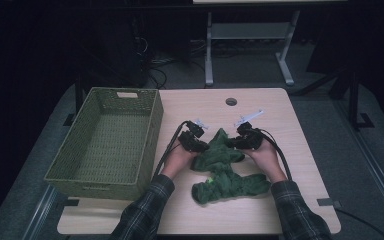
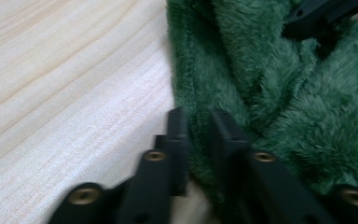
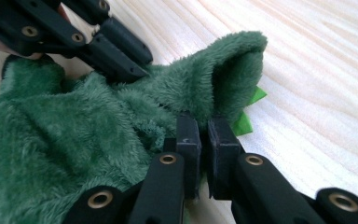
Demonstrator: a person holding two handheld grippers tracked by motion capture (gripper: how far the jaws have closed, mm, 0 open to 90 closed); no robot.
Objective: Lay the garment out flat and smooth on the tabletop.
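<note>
Plaid sleeves low; both hand-held grippers pinching green cloth.

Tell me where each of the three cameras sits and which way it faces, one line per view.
High view: fixed above the person's side, looking forward and down on the table, basket and green cloth; both forearms, left gripper and right gripper show.
Left gripper view: rides the left gripper, looking along its jaws pinching the cloth's edge.
Right gripper view: rides the right gripper, jaws clamped on a cloth fold; the left gripper shows beyond.
Shared: both gripper views show the cloth and wooden tabletop.
</note>
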